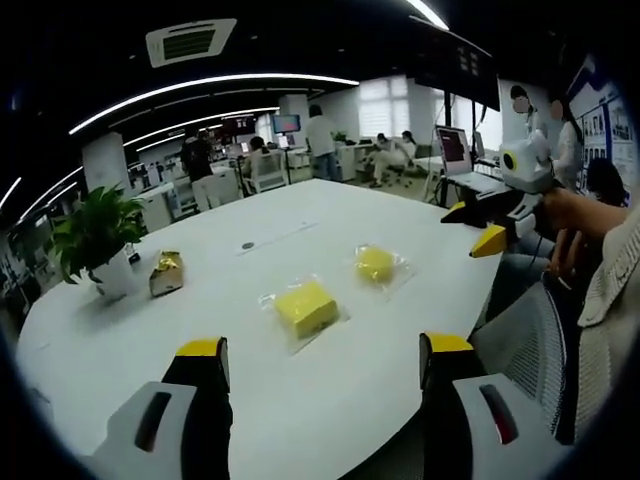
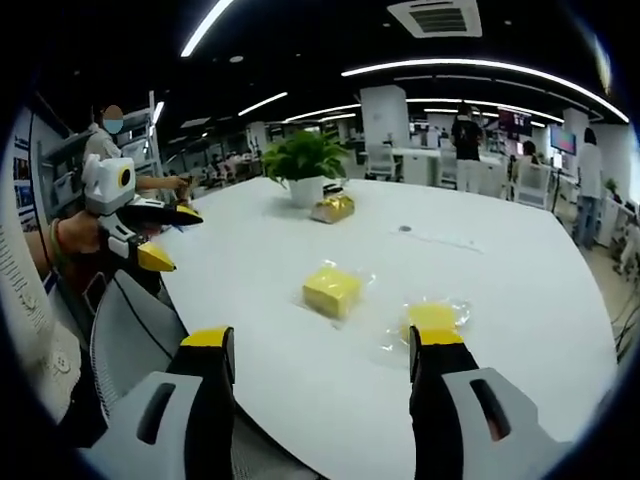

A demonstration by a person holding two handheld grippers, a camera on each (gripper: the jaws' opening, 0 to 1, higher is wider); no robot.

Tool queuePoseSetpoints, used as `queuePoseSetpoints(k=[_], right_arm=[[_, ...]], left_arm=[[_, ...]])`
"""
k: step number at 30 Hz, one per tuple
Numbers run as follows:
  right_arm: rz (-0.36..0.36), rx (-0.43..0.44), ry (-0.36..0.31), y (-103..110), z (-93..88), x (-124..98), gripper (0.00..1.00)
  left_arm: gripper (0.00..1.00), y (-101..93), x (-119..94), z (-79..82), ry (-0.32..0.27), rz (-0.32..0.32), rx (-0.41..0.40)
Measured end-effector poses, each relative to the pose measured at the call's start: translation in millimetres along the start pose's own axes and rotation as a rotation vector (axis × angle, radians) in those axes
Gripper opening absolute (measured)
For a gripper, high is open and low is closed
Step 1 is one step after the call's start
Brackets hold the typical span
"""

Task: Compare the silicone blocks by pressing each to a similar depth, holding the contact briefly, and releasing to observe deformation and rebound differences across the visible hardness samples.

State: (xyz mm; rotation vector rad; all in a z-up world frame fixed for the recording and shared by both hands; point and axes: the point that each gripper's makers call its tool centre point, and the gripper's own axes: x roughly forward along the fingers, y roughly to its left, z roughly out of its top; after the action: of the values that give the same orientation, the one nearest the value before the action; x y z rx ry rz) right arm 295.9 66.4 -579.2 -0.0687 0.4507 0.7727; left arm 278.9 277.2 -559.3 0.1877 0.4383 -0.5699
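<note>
Both grippers (image 1: 325, 360) (image 2: 325, 350) hover, jaws open and empty, over bagged silicone blocks (image 1: 305, 307) (image 2: 332, 291) whose slick wrappers could skid under pressing.

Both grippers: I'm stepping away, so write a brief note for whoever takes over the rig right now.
Left gripper: open, holding nothing, raised above the near edge of the white table.
Right gripper: open, holding nothing, also held off the table.
Things: square yellow block and round yellow block, each in a clear wrapper, lie apart mid-table. A potted plant and a small gold item sit farther off.
Done: no pressing evident; neither block is touched.
Left: press, hold and release each block, then compare.
</note>
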Motion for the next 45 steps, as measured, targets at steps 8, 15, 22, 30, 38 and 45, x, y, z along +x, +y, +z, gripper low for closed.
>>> queuePoseSetpoints(k=[8, 15, 22, 30, 38, 45], right_arm=[[0.01, 0.012, 0.015, 2, -4.2, 2, 0.68], [0.011, 0.017, 0.02, 2, -5.6, 5, 0.68], [0.005, 0.016, 0.037, 1, -10.1, 6, 0.68], [-0.005, 0.018, 0.05, -1, -15.7, 4, 0.68], [-0.024, 0.038, 0.061, -10, -22.7, -3, 0.68], [-0.043, 0.055, 0.053, -19, -26.2, 1, 0.7]], left_arm=[[0.78, 5.2, 3, -0.1, -0.003, -0.006, -0.044], [0.78, 6.4, 5, -3.2, 0.005, -0.015, -0.055], [0.78, 7.2, 8, -6.2, 0.014, -0.026, -0.069], [0.73, 6.6, 13, -9.3, -0.001, -0.07, -0.209], [0.77, 8.4, 17, -5.8, 0.002, -0.106, -0.27], [0.77, 23.3, 42, 4.5, -0.015, -0.143, -0.33]])
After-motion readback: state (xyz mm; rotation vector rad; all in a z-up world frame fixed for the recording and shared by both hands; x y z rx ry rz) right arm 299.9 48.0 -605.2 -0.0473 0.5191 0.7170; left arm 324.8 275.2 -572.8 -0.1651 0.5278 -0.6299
